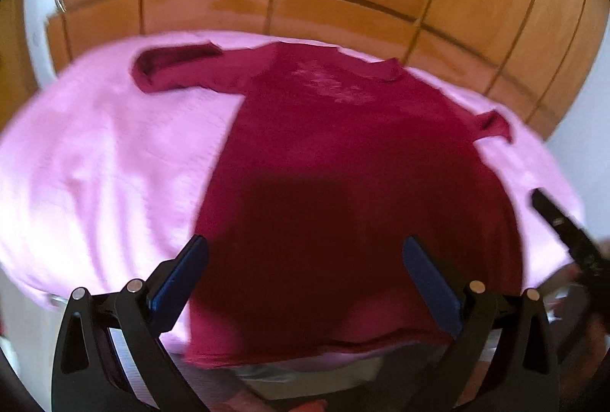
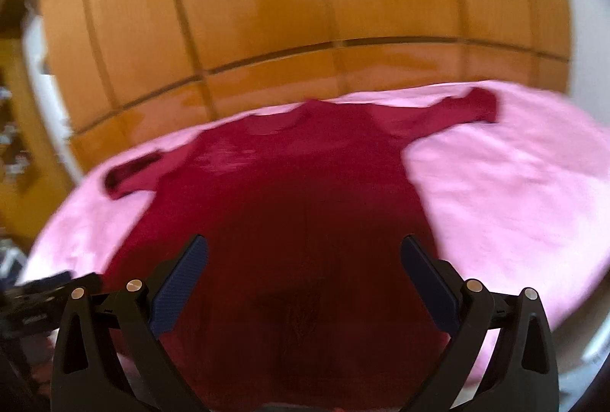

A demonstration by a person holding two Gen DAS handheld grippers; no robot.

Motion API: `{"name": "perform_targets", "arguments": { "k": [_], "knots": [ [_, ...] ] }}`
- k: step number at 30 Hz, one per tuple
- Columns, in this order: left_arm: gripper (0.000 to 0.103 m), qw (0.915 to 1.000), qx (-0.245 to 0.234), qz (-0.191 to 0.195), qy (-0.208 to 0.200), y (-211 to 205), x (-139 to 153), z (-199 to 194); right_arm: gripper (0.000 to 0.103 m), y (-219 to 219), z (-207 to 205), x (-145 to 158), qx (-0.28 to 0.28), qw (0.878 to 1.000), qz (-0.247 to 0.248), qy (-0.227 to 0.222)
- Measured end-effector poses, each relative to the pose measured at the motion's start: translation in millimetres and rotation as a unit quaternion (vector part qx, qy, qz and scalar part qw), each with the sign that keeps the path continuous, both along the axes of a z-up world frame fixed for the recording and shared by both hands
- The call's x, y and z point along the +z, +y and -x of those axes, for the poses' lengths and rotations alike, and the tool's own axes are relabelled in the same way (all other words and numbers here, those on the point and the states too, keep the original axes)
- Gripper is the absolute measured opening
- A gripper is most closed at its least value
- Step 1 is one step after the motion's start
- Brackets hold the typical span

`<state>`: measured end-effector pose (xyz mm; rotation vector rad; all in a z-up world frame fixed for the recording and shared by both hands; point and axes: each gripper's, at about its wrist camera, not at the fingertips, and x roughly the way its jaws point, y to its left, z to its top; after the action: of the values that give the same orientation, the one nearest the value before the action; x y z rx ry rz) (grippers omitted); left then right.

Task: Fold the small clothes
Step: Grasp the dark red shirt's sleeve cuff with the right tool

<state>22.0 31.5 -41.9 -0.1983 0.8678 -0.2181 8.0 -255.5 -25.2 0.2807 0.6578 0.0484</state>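
A wide pink cloth-covered bed (image 1: 95,153) carries the dark red long-sleeved knit top (image 1: 343,183) spread flat for folding, collar at twelve o'clock. Left tool (image 1: 305,271) and right tool (image 2: 305,271) hover spread above its hem, empty.

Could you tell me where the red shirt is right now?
The red shirt lies spread flat on the pink cover, sleeves out, ahead of both open grippers.

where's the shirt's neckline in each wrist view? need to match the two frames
Left wrist: the neckline sits upper centre-right, at the far end of the maroon shirt.
Right wrist: the neckline sits just left of centre, above mid-height.
Shared landmark: the pale print on the chest, just below the neckline in both.
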Motion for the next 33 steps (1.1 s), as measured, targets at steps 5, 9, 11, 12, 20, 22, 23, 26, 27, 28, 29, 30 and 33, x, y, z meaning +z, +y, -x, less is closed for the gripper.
{"name": "perform_targets", "arguments": {
  "k": [5, 9, 11, 12, 20, 22, 23, 26, 27, 28, 29, 30, 33],
  "knots": [
    [0.101, 0.9992, 0.029, -0.02, 0.016, 6, -13, -11, 0.1, -32, -26, -31, -0.004, 0.996, -0.049, 0.08],
    [0.101, 0.998, 0.035, -0.048, 0.024, 6, -21, -31, 0.1, -78, -47, -40, -0.05, 0.993, -0.058, 0.086],
    [0.101, 0.9971, 0.043, -0.053, 0.032, 8, -23, -45, 0.1, -101, -54, -41, -0.079, 0.99, -0.077, 0.09],
    [0.101, 0.9961, 0.051, -0.06, 0.04, 10, -25, -56, 0.1, -117, -61, -42, -0.096, 0.987, -0.091, 0.093],
    [0.101, 0.9857, 0.101, -0.128, 0.042, 4, -34, -139, 0.1, -193, -123, -33, -0.196, 0.973, -0.089, 0.083],
    [0.101, 0.9847, 0.104, -0.135, 0.036, 2, -38, -155, 0.1, -202, -149, -28, -0.213, 0.971, -0.065, 0.085],
    [0.101, 0.9831, 0.108, -0.143, 0.034, -1, -41, -163, 0.1, -205, -166, -23, -0.224, 0.97, -0.047, 0.083],
    [0.101, 0.9829, 0.115, -0.143, 0.014, -5, -47, -176, 0.1, -212, -196, -20, -0.235, 0.968, -0.016, 0.082],
    [0.101, 0.9826, 0.116, -0.144, 0.014, -7, -50, -178, 0.1, -214, -210, -21, -0.236, 0.968, -0.007, 0.088],
    [0.101, 0.9826, 0.116, -0.144, 0.017, -8, -54, -181, 0.1, -215, -218, -24, -0.238, 0.967, -0.002, 0.095],
    [0.101, 0.9828, 0.112, -0.144, 0.024, -8, -58, -184, 0.1, -214, -228, -30, -0.237, 0.966, 0.005, 0.105],
    [0.101, 0.9831, 0.109, -0.143, 0.036, -9, -64, -186, 0.1, -214, -234, -34, -0.236, 0.965, 0.015, 0.116],
    [0.101, 0.9867, 0.108, -0.114, 0.041, -2, -68, -184, 0.1, -226, -243, -46, -0.258, 0.952, 0.065, 0.151]
  ]
}}
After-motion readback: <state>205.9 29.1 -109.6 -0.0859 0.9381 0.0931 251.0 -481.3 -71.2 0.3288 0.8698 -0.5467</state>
